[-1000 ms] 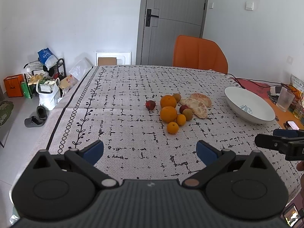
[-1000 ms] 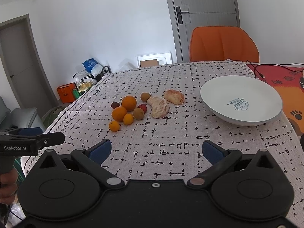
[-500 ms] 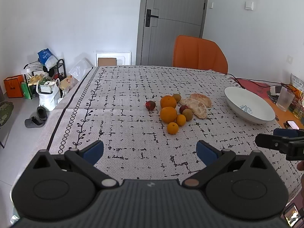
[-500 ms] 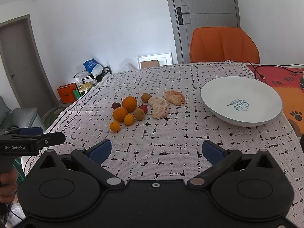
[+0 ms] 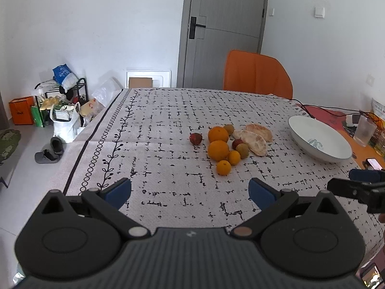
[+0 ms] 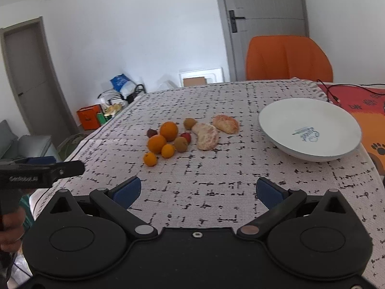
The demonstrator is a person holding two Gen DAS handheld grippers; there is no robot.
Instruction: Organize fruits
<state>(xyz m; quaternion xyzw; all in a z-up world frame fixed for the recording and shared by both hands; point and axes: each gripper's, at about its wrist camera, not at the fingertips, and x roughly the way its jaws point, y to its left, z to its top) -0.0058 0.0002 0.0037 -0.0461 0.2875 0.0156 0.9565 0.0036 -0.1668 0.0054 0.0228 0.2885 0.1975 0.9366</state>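
A cluster of fruit lies mid-table: two large oranges (image 5: 218, 149) (image 6: 169, 131), small tangerines (image 5: 223, 167) (image 6: 150, 159), brown kiwis (image 6: 180, 144), small red fruits (image 5: 195, 138), and two peeled citrus pieces (image 5: 255, 140) (image 6: 208, 136). An empty white bowl (image 5: 298, 130) (image 6: 272, 127) stands to their right. My left gripper (image 5: 190, 190) is open and empty, short of the fruit. My right gripper (image 6: 198, 190) is open and empty, also short of the fruit. Each gripper shows at the edge of the other's view.
The table has a grey patterned cloth (image 5: 168, 110). An orange chair (image 5: 257, 74) stands at the far edge. A glass (image 5: 364, 132), a phone (image 5: 374, 163) and cables lie on the orange mat at right. Bags and shoes clutter the floor at left (image 5: 60, 120).
The right gripper has edged slightly forward toward the fruit. The left gripper has barely moved. Both stay open.
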